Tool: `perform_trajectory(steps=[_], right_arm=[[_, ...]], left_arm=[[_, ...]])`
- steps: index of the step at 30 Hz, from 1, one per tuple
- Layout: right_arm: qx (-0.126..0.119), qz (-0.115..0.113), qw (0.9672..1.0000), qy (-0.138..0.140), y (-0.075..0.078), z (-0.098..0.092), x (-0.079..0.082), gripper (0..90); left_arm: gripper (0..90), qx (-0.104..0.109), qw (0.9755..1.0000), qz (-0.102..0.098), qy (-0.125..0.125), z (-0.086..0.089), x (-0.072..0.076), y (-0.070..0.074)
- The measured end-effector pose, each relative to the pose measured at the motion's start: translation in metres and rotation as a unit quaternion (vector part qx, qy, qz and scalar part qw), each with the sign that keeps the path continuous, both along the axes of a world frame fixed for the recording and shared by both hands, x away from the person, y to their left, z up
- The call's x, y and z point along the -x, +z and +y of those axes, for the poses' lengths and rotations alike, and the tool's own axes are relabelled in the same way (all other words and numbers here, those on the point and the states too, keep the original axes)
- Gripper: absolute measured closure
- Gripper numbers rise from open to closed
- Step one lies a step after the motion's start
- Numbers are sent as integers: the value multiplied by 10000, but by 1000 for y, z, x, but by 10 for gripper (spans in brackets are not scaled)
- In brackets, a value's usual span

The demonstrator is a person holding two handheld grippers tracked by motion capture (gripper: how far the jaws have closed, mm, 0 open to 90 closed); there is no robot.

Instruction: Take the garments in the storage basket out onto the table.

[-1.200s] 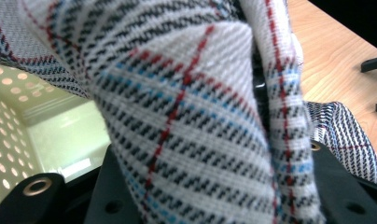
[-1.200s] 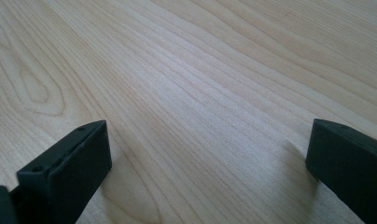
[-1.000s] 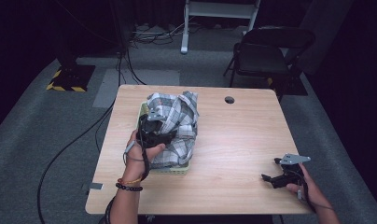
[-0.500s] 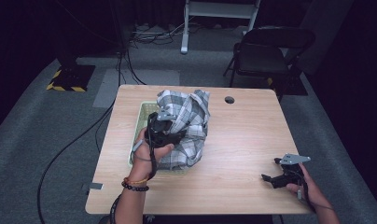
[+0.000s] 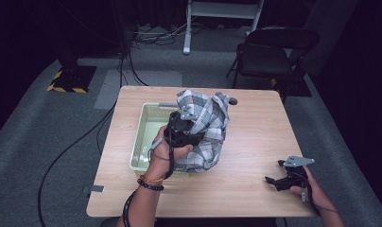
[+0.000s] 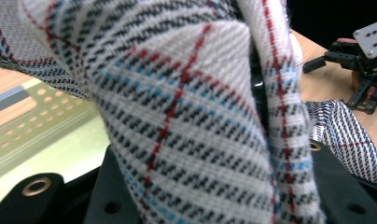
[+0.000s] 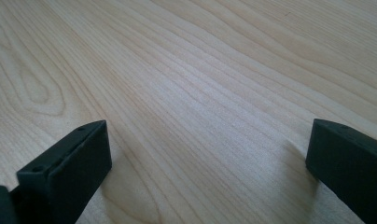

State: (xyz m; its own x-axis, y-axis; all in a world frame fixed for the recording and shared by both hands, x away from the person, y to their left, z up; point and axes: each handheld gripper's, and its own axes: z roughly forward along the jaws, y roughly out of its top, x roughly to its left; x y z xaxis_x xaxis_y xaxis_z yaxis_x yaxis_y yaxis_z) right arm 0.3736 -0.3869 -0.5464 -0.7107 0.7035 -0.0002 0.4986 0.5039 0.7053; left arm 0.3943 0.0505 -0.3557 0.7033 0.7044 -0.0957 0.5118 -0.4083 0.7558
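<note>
1. Gripping a bunched grey-and-white plaid cloth with red and blue threads, the left gripper has its jaws clenched on a fold of the fabric, which the left gripper view shows pulled tight between them.
2. The cloth hangs from that gripper as a loose bundle, raised over the right edge of a pale green perforated plastic basket, its lower folds draping down to the light wooden table just beside the basket.
3. The basket stands on the left half of the table, its inside bare where it shows.
4. The right gripper rests low at the table's near right corner, well apart from the cloth, its jaws spread wide with nothing but wood grain between them.
</note>
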Motion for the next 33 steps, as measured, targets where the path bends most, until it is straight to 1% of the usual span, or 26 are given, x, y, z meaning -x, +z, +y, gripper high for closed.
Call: perform_trajectory(steps=[5,10,17,24,33], right_arm=[[2,1,10000,1,0,0,0,0],[2,1,10000,2,0,0,0,0],[1,2,10000,-2,0,0,0,0],[2,2,10000,2,0,0,0,0],[1,2,10000,0,0,0,0,0]], left_arm=[[554,-21,10000,-3,-80,-11,-3,2],[553,-77,9998,59,-180,-25,-6,-1],[552,-108,9995,124,-274,-39,-11,-4],[551,-146,9993,177,-285,-51,-16,-8],[547,-171,9990,275,-300,-67,-22,-17]])
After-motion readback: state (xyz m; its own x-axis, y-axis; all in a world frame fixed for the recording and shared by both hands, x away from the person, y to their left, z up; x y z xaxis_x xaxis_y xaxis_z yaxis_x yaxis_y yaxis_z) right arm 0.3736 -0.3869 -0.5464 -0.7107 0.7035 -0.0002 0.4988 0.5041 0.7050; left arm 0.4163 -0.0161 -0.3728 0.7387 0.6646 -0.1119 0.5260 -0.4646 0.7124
